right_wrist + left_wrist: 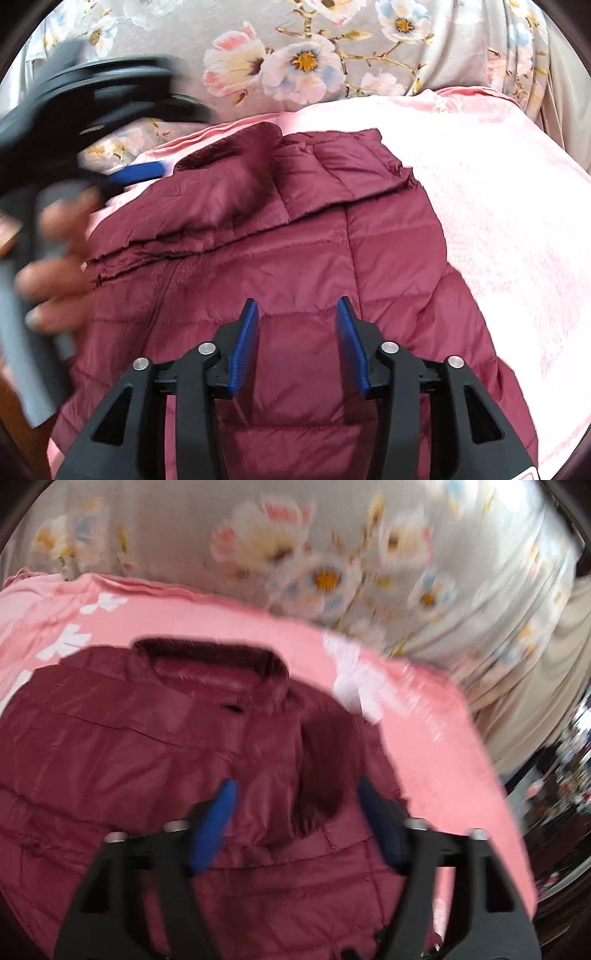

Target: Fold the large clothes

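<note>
A maroon quilted jacket (129, 738) (303, 243) lies flat on a pink cloth (436, 746) (509, 229), its collar (210, 661) at the far end. A sleeve or side panel is folded across the upper part of the jacket. My left gripper (298, 786) hovers over the jacket's right part, jaws wide apart with only fabric beneath them. My right gripper (296, 306) stands open over the jacket's lower middle, gripping nothing. In the right wrist view the left gripper shows blurred at the left edge, one blue finger (138, 172) near the collar, a hand (55, 266) on its handle.
A grey floral fabric (332, 561) (295, 55) hangs or lies behind the pink cloth. White print marks the pink cloth (70, 642). Dark clutter (561, 775) shows past the cloth's right edge in the left wrist view.
</note>
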